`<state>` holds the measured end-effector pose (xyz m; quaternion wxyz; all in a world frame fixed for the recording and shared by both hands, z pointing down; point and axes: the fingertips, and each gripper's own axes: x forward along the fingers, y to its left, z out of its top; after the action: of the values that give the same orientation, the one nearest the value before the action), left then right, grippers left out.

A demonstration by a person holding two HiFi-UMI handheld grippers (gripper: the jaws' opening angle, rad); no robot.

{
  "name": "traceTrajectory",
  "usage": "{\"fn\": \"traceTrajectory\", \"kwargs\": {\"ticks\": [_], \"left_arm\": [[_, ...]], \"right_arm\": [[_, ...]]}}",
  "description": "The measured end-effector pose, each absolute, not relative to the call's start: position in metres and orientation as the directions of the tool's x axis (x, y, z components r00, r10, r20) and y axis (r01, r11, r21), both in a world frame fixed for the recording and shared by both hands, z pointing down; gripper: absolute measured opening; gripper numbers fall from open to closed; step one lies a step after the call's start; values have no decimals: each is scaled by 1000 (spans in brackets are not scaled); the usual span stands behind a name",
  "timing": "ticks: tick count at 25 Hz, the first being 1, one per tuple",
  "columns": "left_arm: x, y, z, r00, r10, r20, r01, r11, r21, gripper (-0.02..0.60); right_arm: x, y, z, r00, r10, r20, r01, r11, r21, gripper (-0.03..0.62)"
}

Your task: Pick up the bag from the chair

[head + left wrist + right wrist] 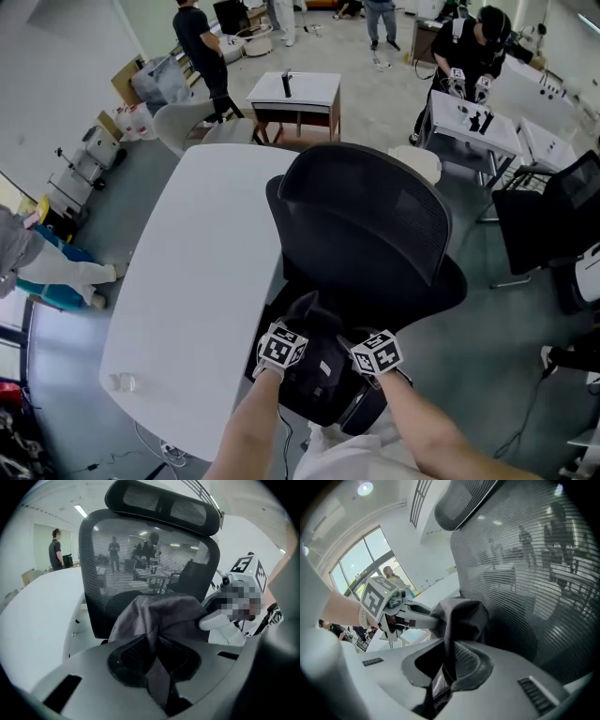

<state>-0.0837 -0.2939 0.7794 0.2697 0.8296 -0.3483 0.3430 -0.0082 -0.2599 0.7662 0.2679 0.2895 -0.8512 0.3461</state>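
Nearest below me in the head view, my left gripper (286, 345) and right gripper (373, 352) sit side by side over the bag (319, 375), a dark heap low on the chair (375, 225) beside the white table (197, 281)

Left gripper view: jaws clenched on a grey fold, backrest (150, 559) straight ahead

Right gripper view: jaws pinched on another fold, with the left tongs just across. The bag sits between them, both hands equally near, so I judge the lift goes straight up

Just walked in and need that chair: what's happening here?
A person holds a gripper in each hand at the black office chair, beside a white table. Both the left gripper and the right gripper are clamped on folds of the dark fabric bag, side by side. Whether the bag has left the seat yet is not clear.
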Motion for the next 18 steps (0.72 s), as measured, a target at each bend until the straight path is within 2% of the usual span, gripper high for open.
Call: {"fn": "traceTrajectory", "kwargs": {"ticks": [18], "left_arm": [[-102, -227, 731, 543, -477, 691, -825, -457, 333, 66]], "right_arm": [[-19, -206, 730, -691, -348, 633, -697, 550, -460, 40]]}}
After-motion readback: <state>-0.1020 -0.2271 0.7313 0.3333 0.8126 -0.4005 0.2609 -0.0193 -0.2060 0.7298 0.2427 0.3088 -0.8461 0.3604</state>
